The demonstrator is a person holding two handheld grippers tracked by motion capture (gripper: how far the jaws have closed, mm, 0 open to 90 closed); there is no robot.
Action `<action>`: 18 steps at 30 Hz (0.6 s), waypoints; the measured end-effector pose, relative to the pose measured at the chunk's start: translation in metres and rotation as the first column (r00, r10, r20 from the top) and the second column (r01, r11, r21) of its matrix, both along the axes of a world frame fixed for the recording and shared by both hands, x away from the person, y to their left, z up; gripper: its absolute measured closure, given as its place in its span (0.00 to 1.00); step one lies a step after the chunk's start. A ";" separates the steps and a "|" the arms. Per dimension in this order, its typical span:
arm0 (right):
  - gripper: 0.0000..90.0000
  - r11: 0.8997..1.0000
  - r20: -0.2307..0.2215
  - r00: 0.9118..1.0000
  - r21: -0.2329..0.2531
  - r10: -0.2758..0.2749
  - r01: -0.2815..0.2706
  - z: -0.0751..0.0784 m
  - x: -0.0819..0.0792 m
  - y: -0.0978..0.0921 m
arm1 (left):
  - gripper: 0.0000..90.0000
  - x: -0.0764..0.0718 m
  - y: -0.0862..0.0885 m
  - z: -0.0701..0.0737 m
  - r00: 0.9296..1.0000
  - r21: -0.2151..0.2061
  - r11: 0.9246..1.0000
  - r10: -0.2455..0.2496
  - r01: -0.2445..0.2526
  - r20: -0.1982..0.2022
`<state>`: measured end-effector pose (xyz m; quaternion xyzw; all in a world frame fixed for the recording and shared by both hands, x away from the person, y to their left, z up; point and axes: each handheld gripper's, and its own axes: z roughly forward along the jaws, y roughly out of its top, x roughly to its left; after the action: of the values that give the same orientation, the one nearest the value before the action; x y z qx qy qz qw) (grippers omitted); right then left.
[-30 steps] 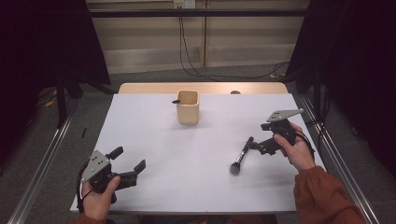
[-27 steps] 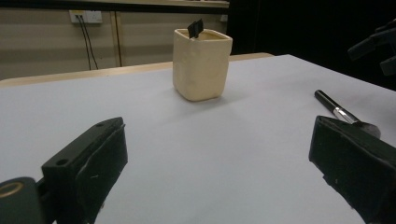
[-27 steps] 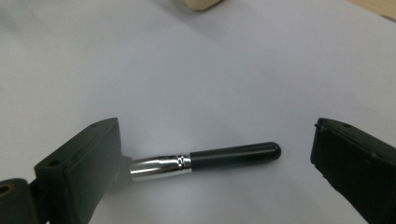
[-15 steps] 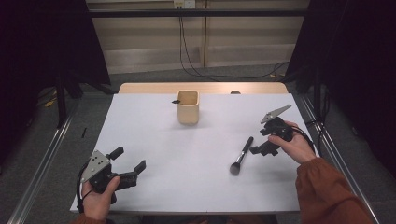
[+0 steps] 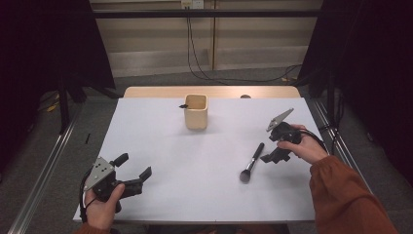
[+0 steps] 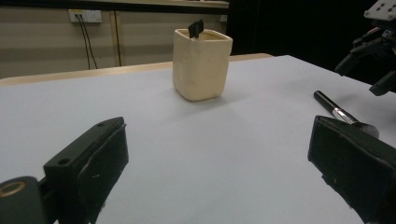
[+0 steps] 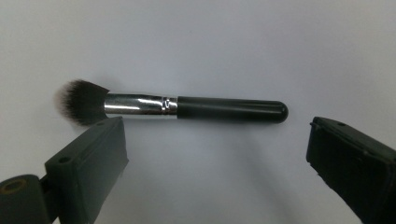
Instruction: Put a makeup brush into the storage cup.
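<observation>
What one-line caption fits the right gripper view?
Open right gripper poised above a makeup brush lying flat on the white table.

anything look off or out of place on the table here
Nothing is spilled or damaged. The makeup brush lies flat and alone on the white table, apart from the cream cup, which stands upright with a small dark piece at its rim.

Cup (image 5: 196, 112) sole obstacle, well apart from brush (image 5: 252, 162).

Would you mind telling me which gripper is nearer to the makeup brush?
Right. The right gripper hovers just beside the makeup brush, jaws open; the left gripper waits far across the table.
</observation>
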<state>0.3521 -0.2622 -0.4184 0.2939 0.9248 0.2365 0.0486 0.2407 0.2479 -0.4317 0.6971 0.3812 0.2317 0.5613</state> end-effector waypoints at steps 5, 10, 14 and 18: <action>0.05 0.997 -0.028 0.997 -0.029 0.067 -0.068 -0.001 0.004 0.004 | 0.06 0.001 0.000 0.000 1.000 0.007 1.000 -0.005 0.005 -0.002; 0.06 0.988 -0.054 0.992 -0.096 0.118 -0.123 -0.002 0.009 0.010 | 0.06 0.001 -0.001 -0.001 1.000 0.002 1.000 -0.007 0.007 -0.004; 0.06 0.978 -0.065 0.985 -0.123 0.160 -0.167 0.000 0.015 0.014 | 0.06 0.001 -0.001 -0.001 1.000 0.005 1.000 -0.007 0.007 -0.004; 0.06 0.965 -0.073 0.977 -0.158 0.198 -0.208 -0.005 0.022 0.018 | 0.06 0.001 -0.002 -0.001 1.000 0.009 1.000 -0.010 0.010 -0.003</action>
<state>0.3741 -0.2438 -0.4231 0.1992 0.9674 0.1547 0.0222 0.2413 0.2461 -0.4328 0.7017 0.3778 0.2295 0.5587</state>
